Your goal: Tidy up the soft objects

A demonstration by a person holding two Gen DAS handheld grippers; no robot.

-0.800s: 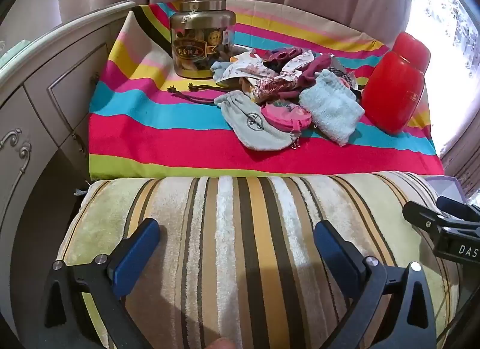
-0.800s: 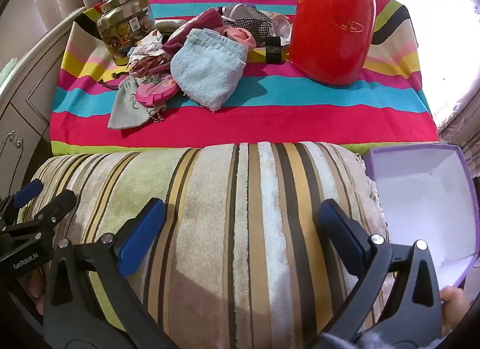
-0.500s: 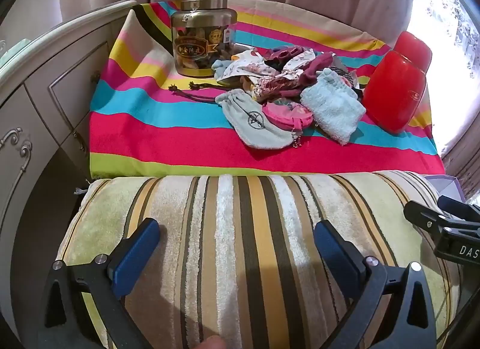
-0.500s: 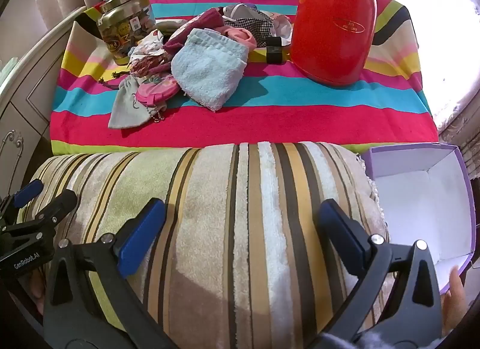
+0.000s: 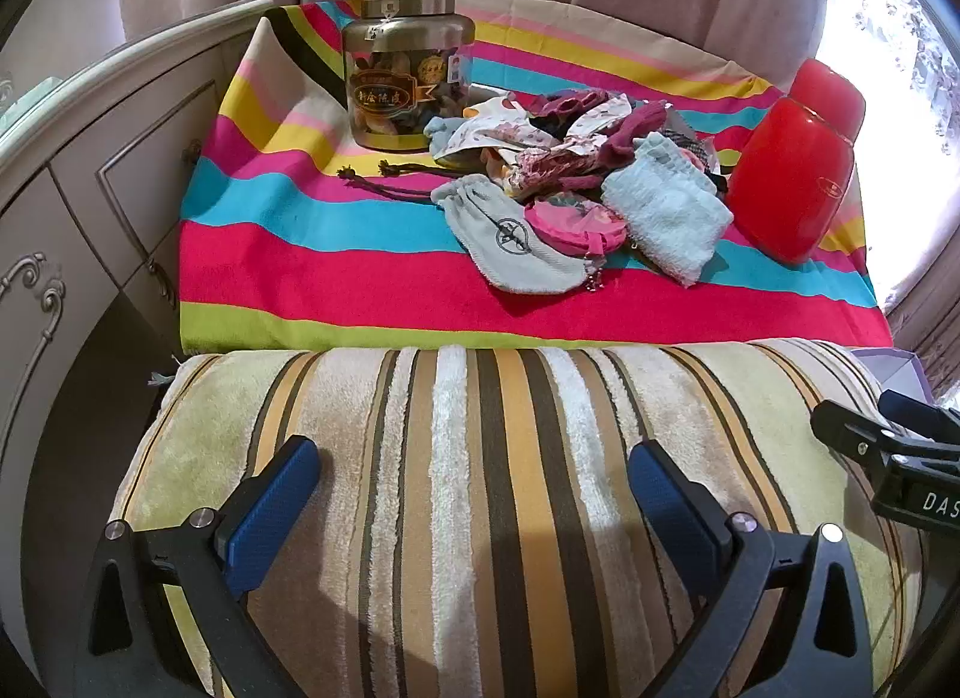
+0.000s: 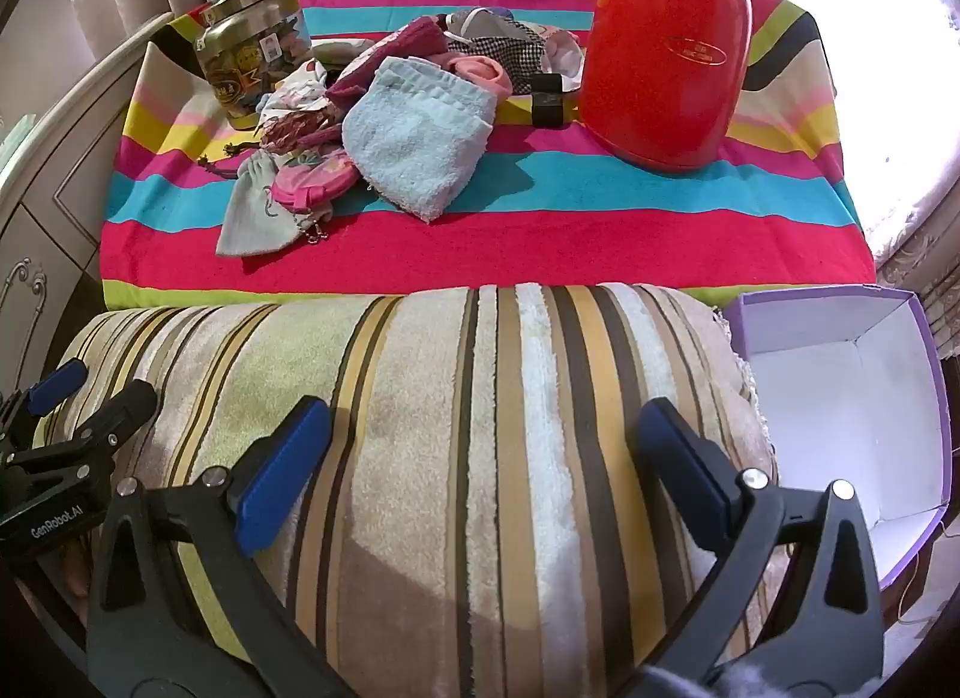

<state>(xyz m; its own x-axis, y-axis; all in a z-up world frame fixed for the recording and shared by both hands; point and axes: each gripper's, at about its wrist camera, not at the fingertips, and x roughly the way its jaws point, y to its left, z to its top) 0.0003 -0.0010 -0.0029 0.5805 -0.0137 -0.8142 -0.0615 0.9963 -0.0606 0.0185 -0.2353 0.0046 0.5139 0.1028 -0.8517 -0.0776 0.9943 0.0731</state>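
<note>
Soft pouches (image 6: pixel 384 146) beside purple box (image 6: pixel 834 308)

Striped cushion (image 6: pixel 480 428): plush pile cloth, fuzzy, matt; the white bands stand out as coarser terry-like ridges.
Striped tablecloth (image 5: pixel 336 254): flat woven cloth, matt, smooth.
Light blue pouch (image 6: pixel 414 146): terry towelling, nubbly, matt.
Grey drawstring pouch (image 5: pixel 516 245): fine soft cloth, smooth, matt, printed emblem.
Pink coin purse (image 5: pixel 573 221): smoother than the cloth around it, slight sheen; a metal bead chain hangs from it.
Red canister (image 6: pixel 666 50): hard, high gloss, sharp window highlights, gold printing.
Jar (image 5: pixel 408 80): clear glossy wall, brushed metal-look lid.
Purple box (image 6: pixel 840 398): matt card, white inside.
Cabinet (image 5: pixel 72 206): painted, satin sheen.
Left gripper (image 5: pixel 474 494) and right gripper (image 6: pixel 480 458): matt black plastic, blue pads.
</note>
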